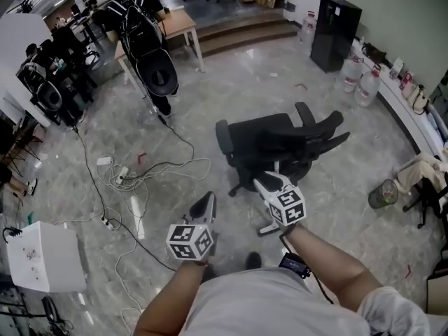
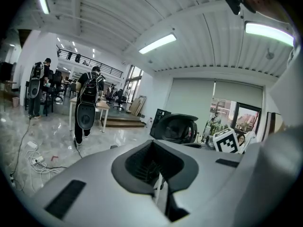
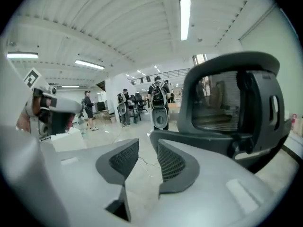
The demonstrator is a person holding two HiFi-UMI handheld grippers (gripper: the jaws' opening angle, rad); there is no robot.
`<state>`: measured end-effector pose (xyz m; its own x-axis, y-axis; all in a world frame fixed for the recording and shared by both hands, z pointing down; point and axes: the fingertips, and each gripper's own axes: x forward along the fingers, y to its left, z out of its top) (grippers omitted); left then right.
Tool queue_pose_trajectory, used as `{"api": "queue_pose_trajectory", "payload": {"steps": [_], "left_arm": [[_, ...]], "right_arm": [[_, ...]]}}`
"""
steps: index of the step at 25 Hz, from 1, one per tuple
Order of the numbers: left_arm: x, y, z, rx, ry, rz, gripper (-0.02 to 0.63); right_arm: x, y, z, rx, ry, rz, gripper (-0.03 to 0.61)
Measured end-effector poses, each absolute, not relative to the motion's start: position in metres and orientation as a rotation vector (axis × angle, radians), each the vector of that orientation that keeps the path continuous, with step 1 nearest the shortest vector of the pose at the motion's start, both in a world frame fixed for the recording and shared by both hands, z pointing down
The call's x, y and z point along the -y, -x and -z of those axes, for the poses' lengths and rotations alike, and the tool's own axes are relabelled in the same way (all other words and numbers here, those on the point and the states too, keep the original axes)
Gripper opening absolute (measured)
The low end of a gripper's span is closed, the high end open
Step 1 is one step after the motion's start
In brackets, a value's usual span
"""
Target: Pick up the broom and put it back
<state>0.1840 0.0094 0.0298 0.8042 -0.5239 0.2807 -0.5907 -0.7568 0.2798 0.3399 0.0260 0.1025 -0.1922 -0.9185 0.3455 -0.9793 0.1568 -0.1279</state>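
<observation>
**Broom nowhere in view, both grippers empty**

No broom shows in the head view or in either gripper view, so I cannot say where it lies or where it belongs. What fills the scene ahead is a black office chair (image 1: 280, 145) tipped on its side on the floor (image 1: 329, 96), with loose cables (image 1: 140, 177) trailing off to the left.

The left gripper (image 1: 205, 203) is held low in front of the person, its fingers (image 2: 142, 162) drawn together with nothing between them. The right gripper (image 1: 269, 183) points toward the chair; its fingers (image 3: 170, 162) stand well apart, and only bare floor shows through the gap.

Judging by this, the task is at its searching step: nothing has been picked up. The next move calls for finding the broom first, then bringing spread fingers square across its handle before closing.
</observation>
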Motion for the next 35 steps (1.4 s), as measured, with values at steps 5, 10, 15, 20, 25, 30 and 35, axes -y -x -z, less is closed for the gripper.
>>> {"api": "queue_pose_trajectory", "payload": {"steps": [5,10,15,20,25,30,35], "left_arm": [[-0.011,-0.181,-0.015,0.861,-2.655,-0.222,0.008],[-0.007,-0.166,0.001,0.909,-2.654,-0.169,0.008],[-0.004,-0.151,0.009,1.012,-2.666,-0.167,0.008],[-0.002,-0.135,0.012,1.065,-2.646,-0.156,0.008],[-0.001,-0.13,0.008,1.085,-2.637,-0.147,0.008],[0.0,-0.128,0.005,1.09,-2.632,-0.155,0.008],[0.002,-0.132,0.005,1.089,-2.629,-0.162,0.008]], "right_arm": [[-0.028,-0.275,-0.044,2.425,-1.748,-0.414,0.108],[-0.03,-0.216,0.0,2.563,-1.645,-0.343,0.058],[-0.028,-0.178,0.013,2.605,-1.529,-0.285,0.003],[-0.025,-0.154,0.022,2.64,-1.471,-0.274,0.002],[-0.024,-0.146,0.023,2.657,-1.445,-0.27,0.002],[-0.022,-0.144,0.024,2.666,-1.448,-0.29,0.002],[-0.021,-0.146,0.029,2.672,-1.446,-0.298,0.002]]}}
